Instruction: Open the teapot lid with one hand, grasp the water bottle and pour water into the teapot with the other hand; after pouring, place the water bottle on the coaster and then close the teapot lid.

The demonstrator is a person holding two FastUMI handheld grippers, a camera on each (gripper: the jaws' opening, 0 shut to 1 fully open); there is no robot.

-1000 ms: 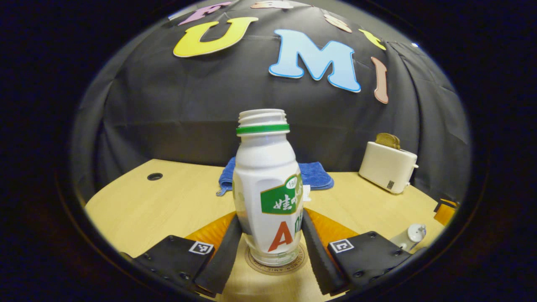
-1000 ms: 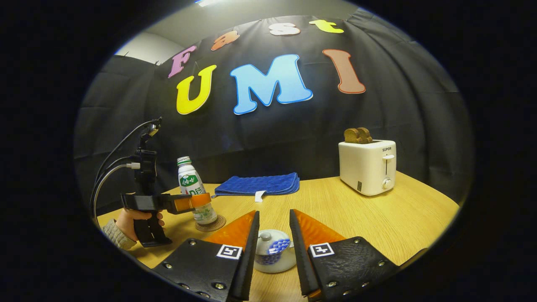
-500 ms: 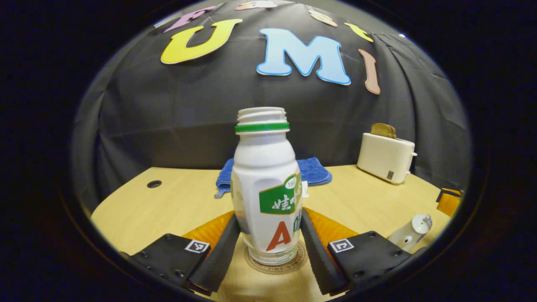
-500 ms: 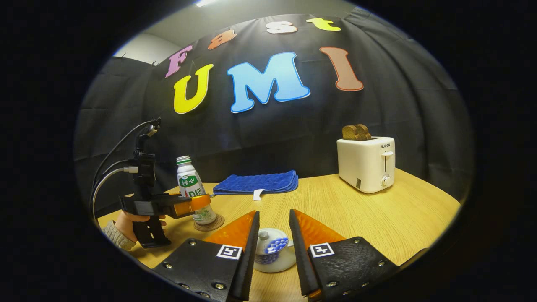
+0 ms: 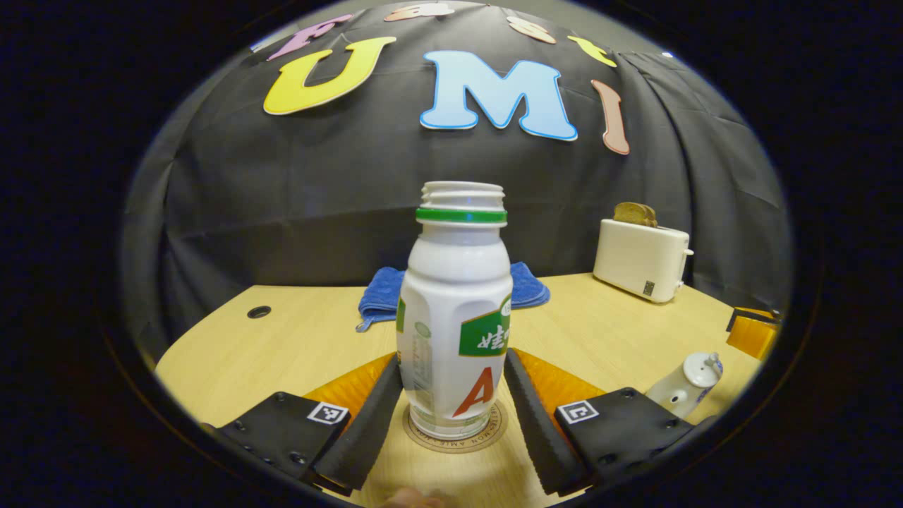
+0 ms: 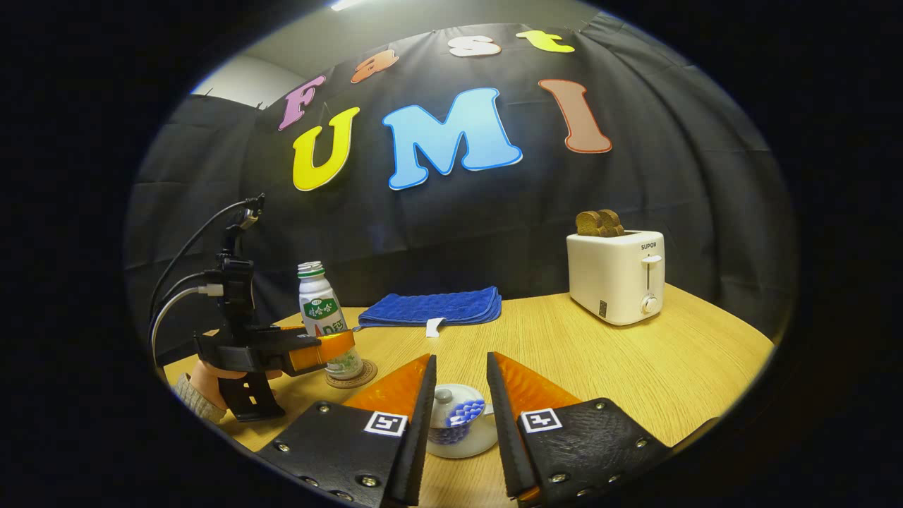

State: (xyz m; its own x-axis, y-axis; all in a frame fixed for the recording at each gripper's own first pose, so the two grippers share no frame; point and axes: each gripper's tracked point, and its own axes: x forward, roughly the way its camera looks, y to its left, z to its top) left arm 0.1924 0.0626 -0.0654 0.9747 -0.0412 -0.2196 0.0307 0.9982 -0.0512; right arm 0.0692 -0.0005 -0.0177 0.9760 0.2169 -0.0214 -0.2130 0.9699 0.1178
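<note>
In the left gripper view, my left gripper [image 5: 451,395] has its jaws spread on both sides of the water bottle [image 5: 457,317], near but seemingly not pressing; the bottle stands uncapped on the coaster [image 5: 455,436] at lower centre. In the right gripper view, my right gripper [image 6: 457,416] is released around the teapot [image 6: 455,423], with the lid [image 6: 451,402] already on. I judge the task almost finished.
</note>
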